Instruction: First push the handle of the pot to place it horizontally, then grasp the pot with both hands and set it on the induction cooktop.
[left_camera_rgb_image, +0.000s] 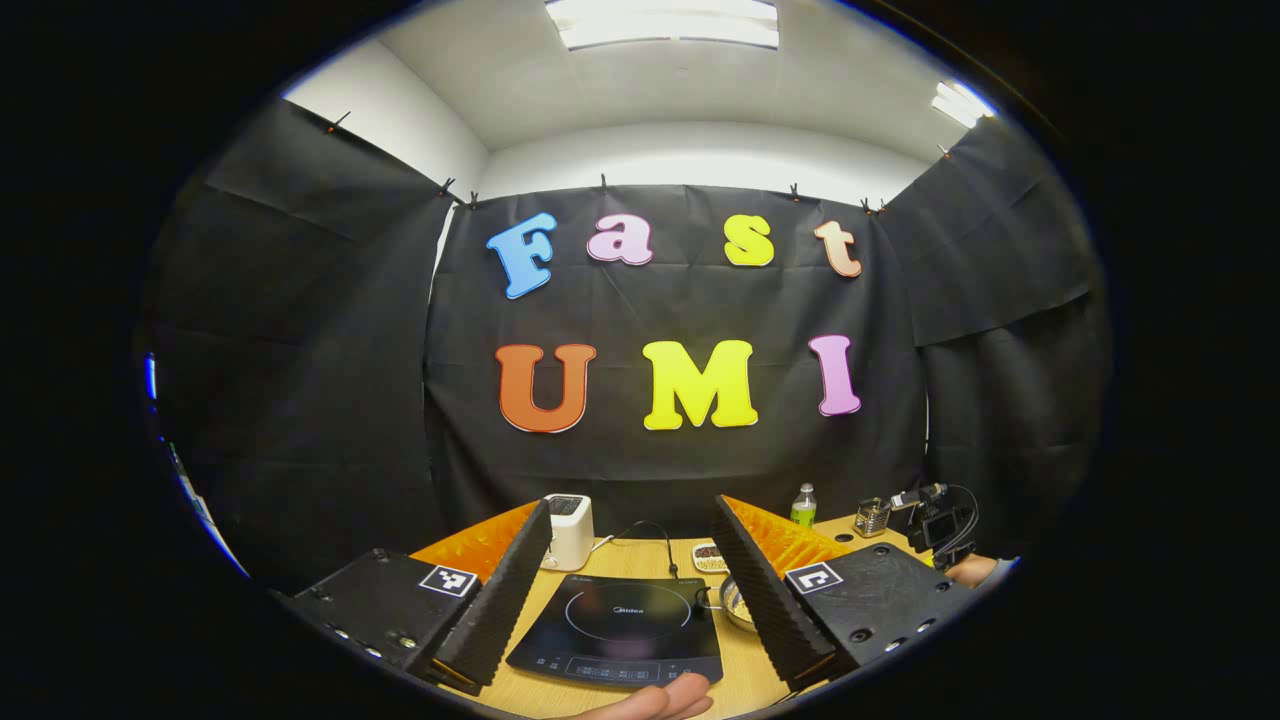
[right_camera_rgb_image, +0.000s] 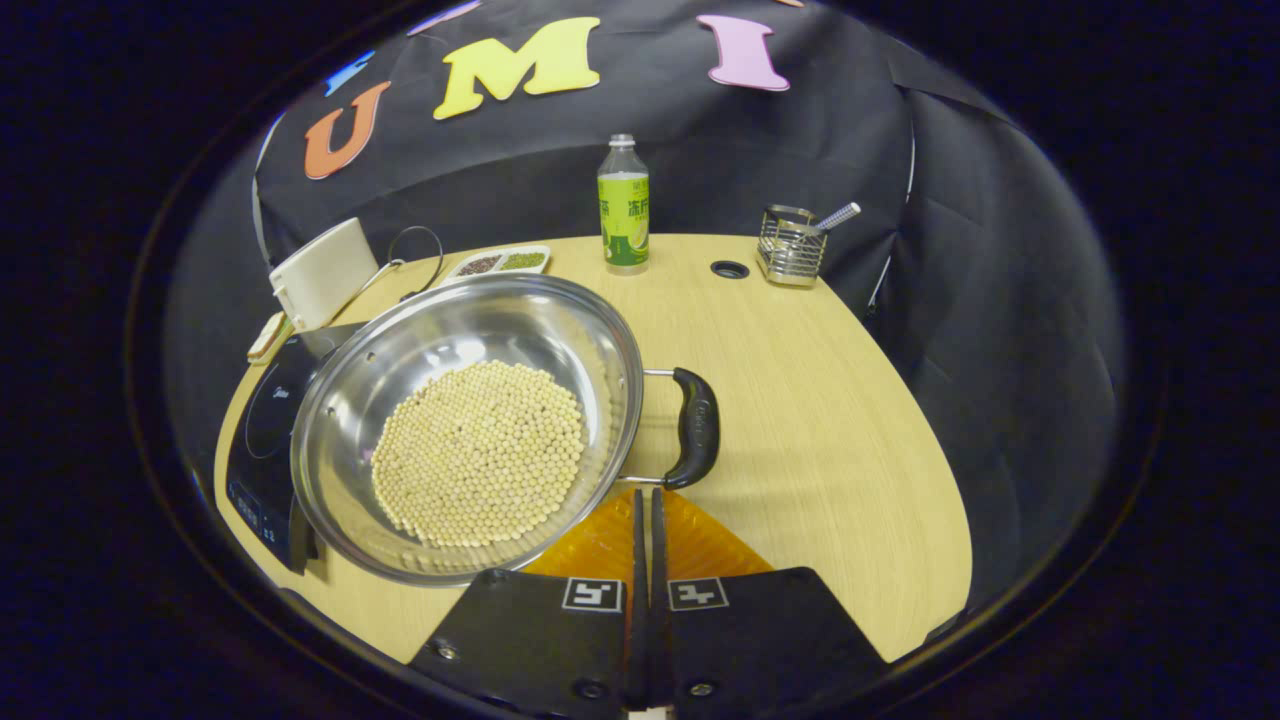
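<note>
The steel pot, its bottom covered in pale beans, stands on the wooden table with its left part over the edge of the black induction cooktop. Its dark side handle points to the right in the right gripper view. My right gripper is shut with nothing between its fingers, tips just below the handle's near end; contact cannot be told. My left gripper is open, held high, with the cooktop seen between its fingers and the pot's rim beside the right finger.
A white toaster stands behind the cooktop, its cord trailing. At the table's back are a small dish, a green-labelled bottle, a wire utensil holder and a cable hole. A hand shows at the bottom edge.
</note>
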